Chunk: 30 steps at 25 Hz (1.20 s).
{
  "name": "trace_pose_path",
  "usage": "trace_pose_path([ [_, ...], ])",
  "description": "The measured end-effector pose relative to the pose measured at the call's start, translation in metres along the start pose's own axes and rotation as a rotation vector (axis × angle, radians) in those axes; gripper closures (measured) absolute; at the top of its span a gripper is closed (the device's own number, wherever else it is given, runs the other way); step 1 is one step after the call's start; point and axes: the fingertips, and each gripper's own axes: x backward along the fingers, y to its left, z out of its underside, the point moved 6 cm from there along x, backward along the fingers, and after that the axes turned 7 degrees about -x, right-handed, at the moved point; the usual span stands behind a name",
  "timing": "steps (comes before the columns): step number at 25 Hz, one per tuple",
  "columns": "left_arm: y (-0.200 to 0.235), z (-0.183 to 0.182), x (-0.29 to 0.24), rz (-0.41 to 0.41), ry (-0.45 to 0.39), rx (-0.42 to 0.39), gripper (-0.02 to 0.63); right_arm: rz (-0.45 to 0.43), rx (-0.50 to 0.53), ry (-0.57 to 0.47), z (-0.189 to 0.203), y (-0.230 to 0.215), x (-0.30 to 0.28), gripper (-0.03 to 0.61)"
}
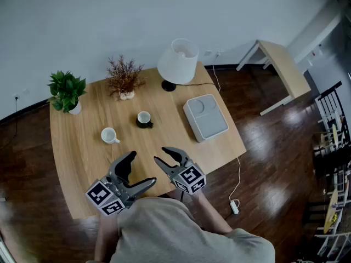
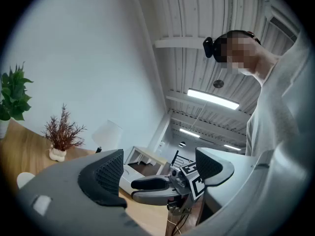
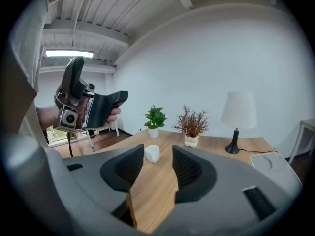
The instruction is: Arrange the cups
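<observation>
Low in frame, my left gripper (image 1: 142,169) and right gripper (image 1: 159,154) gape empty; on the counter (image 1: 82,158) above, bare cup (image 1: 108,135) left of saucered cup (image 1: 143,117).

Standing upright on the table (image 1: 77,147), a white cup (image 1: 109,135). Sitting apart, rightward, another white cup (image 1: 143,116) on a dark saucer (image 1: 145,125).

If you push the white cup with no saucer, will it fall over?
The white cup looks squat and stands upright on the flat table, so it would probably slide, not tip. It looks like glazed ceramic: likely stiff, slippery and breakable if dropped. Its handle may make it turn.
</observation>
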Motion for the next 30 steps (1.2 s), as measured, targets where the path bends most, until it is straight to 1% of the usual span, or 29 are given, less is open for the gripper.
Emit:
trace_pose_path([
  [4, 0.006, -0.001, -0.003, -0.004, 0.025, -0.024, 0.172, 0.006, 0.021, 0.053, 0.018, -0.016, -0.022, 0.380],
  [9, 0.011, 0.004, -0.008, -0.018, 0.042, -0.024, 0.172, 0.023, 0.055, 0.161, 0.047, -0.047, -0.044, 0.380],
  [13, 0.014, 0.005, -0.005, -0.057, 0.048, -0.016, 0.172, 0.016, 0.091, 0.258, 0.066, -0.074, -0.072, 0.380],
  [16, 0.018, 0.004, 0.000, -0.094, 0.045, -0.011, 0.172, 0.030, 0.112, 0.339, 0.079, -0.099, -0.104, 0.380],
  [20, 0.021, 0.003, 0.005, -0.132, 0.025, -0.020, 0.172, 0.061, 0.121, 0.439, 0.087, -0.134, -0.154, 0.377],
  [23, 0.020, 0.002, 0.011, -0.153, 0.003, -0.026, 0.172, 0.066, 0.120, 0.519, 0.091, -0.152, -0.186, 0.377],
  [30, 0.019, -0.002, 0.026, -0.192, -0.015, -0.045, 0.172, 0.076, 0.146, 0.654, 0.091, -0.162, -0.222, 0.377],
])
